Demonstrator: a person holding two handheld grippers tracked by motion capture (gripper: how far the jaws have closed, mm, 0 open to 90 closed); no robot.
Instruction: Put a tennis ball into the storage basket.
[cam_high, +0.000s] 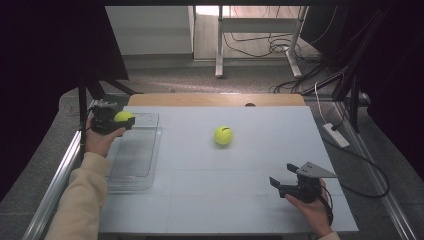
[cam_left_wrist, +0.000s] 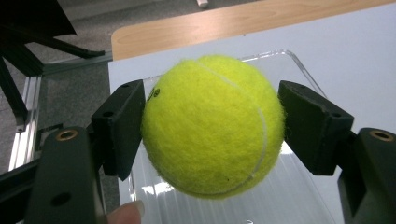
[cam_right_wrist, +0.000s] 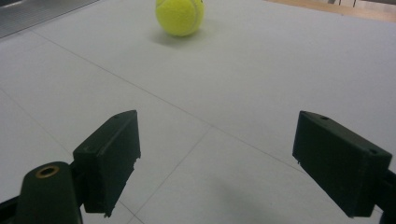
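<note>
Left gripper (cam_high: 122, 121): I am gripping a tennis ball (cam_high: 123, 116) between its jaws, over the clear tray's (cam_high: 134, 165) far end, near the tabletop's (cam_high: 240, 170) left edge.
Right gripper (cam_high: 283, 176): I am holding it near the right front corner, jaws standing open, nothing between.
Second tennis ball (cam_high: 223, 135): lying mid-tabletop, well apart from both.

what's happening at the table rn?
A person works two handheld grippers. The left gripper is shut on a tennis ball, holding it over the far end of a clear plastic tray at the table's left side. A second tennis ball sits loose on the white table, mid-surface. The right gripper has its jaws open and empty, low near the right front, pointed toward that loose ball.
</note>
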